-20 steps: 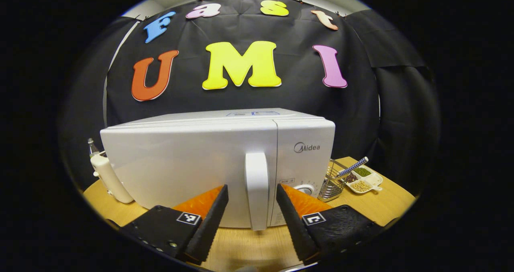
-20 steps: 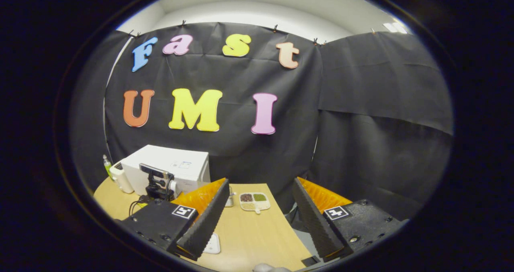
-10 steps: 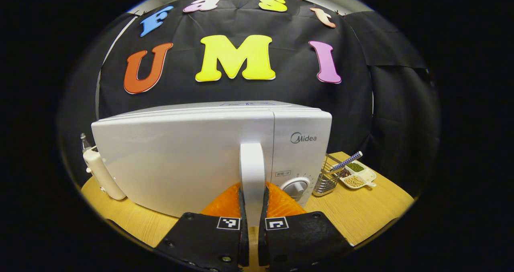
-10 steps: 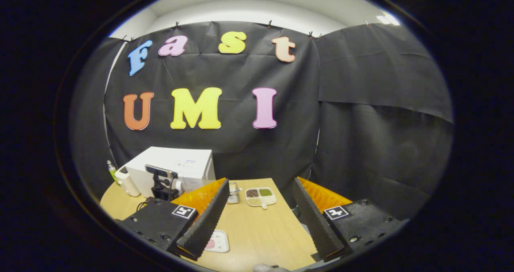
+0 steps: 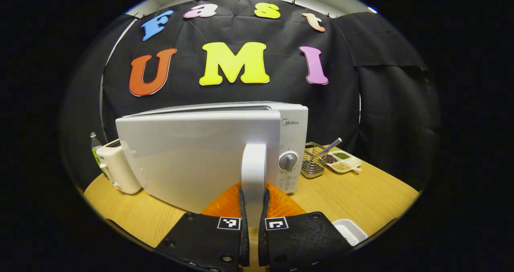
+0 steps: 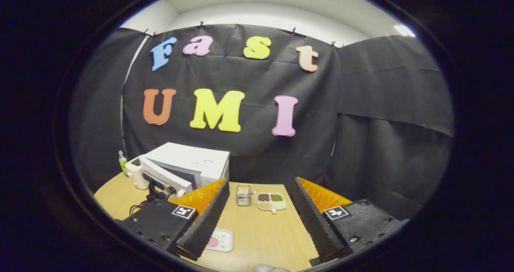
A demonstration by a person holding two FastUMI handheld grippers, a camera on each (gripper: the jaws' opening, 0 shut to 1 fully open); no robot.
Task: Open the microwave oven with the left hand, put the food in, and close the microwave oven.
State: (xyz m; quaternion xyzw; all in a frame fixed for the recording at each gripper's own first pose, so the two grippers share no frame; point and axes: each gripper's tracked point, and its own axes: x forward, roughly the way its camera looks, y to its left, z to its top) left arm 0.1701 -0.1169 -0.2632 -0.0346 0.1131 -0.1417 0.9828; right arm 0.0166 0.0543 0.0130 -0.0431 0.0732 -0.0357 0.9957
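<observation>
The microwave door (image 5: 192,155) stands swung partly out over the desk (image 5: 361,199), blocking the left side; a white toaster (image 5: 116,171) crowds its hinge end; right of the microwave (image 6: 192,165), a wire basket (image 6: 243,195) and a divided dish (image 6: 272,201) stand near the wall; bare desk lies before them, save a small white tray (image 6: 219,240).

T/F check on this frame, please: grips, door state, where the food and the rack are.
1. The left gripper is shut on the door handle. True.
2. The microwave door is fully closed. False: it stands ajar.
3. The right gripper holds the food plate. False: it is open and empty; the plate lies on the table.
4. A wire rack stands right of the microwave in the left gripper view. True.
</observation>
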